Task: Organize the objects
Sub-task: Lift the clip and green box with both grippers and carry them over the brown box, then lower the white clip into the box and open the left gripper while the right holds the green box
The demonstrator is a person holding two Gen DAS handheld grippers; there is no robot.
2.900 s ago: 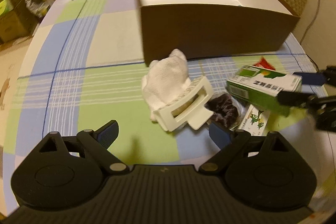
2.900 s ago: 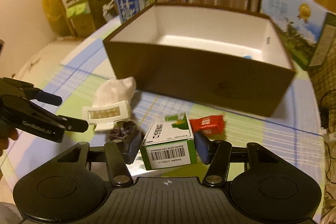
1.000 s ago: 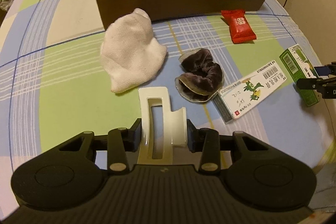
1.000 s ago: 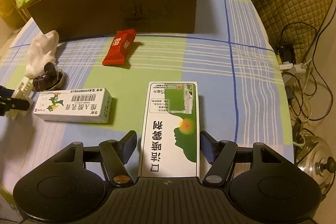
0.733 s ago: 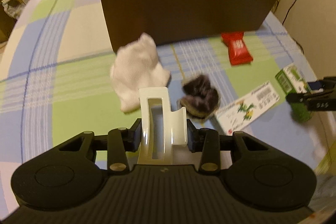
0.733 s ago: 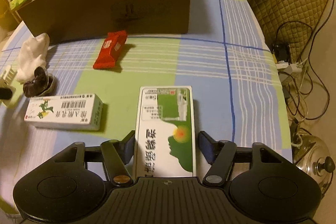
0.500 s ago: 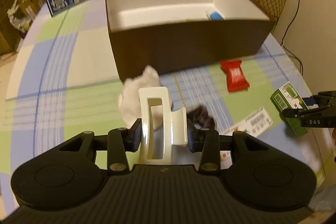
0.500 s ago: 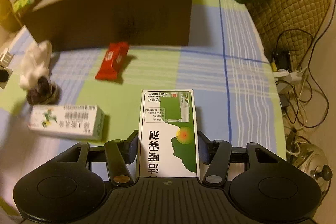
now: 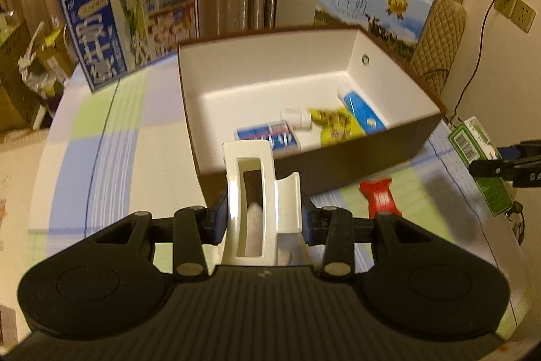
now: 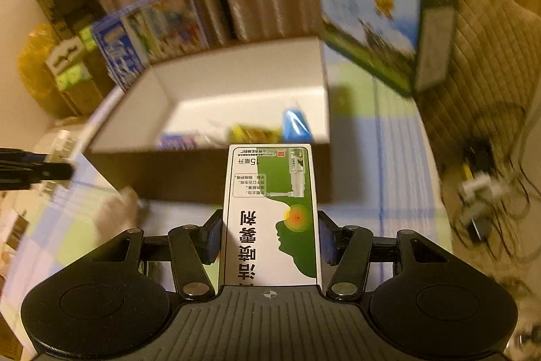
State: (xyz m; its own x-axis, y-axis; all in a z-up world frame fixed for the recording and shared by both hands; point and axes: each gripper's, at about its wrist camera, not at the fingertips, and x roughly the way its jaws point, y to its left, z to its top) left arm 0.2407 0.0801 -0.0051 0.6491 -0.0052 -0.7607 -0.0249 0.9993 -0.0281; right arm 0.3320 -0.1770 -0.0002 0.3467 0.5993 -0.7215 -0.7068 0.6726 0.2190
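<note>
I am carrying two things toward the brown box (image 9: 355,164) at once. My left gripper (image 9: 262,220) is clamped on the white hair clip (image 9: 252,192), held up in the air just short of the box's near wall. My right gripper (image 10: 269,241) is clenched on the green and white carton (image 10: 270,215), also raised before that wall. Next, I judge, each load must clear the rim and drop into the bare floor beside the packets (image 9: 334,124) already inside.

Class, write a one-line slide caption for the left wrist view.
Left claw grips a white hair clip, raised before the open brown box already holding small items.
</note>
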